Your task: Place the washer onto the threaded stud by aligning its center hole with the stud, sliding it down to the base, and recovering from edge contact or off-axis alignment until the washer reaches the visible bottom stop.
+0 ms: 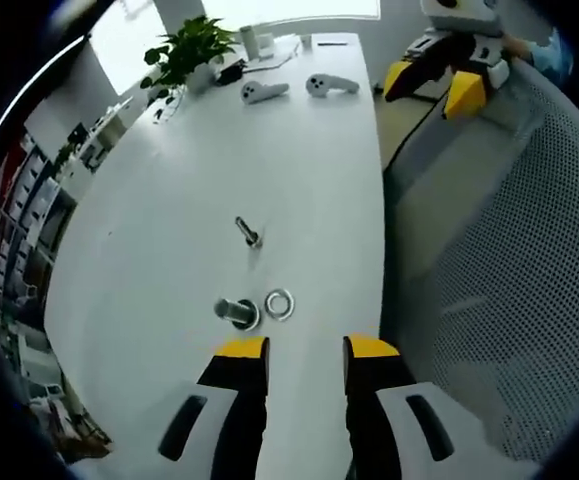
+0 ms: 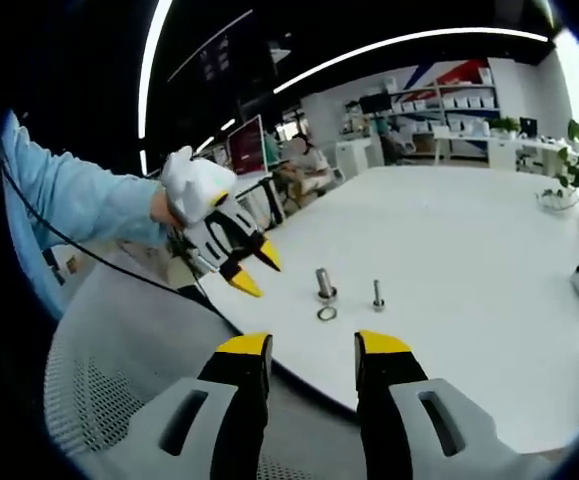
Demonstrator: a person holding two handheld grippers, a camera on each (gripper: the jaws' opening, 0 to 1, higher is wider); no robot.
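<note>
Washer [image 1: 279,304] lies on table [image 1: 169,200] beyond open fingers [image 1: 244,350].

One washer [image 1: 279,304] lies flat on the white surface [image 1: 169,200], just beside the one upright stud [image 1: 236,312]; one bolt [image 1: 248,233] stands a little farther off from the stud. Far beyond the stud sit two white controllers [image 1: 265,92] and one potted plant [image 1: 184,52]. Two grippers [image 1: 306,350] are in view, and one mesh chair [image 1: 519,250].
</note>
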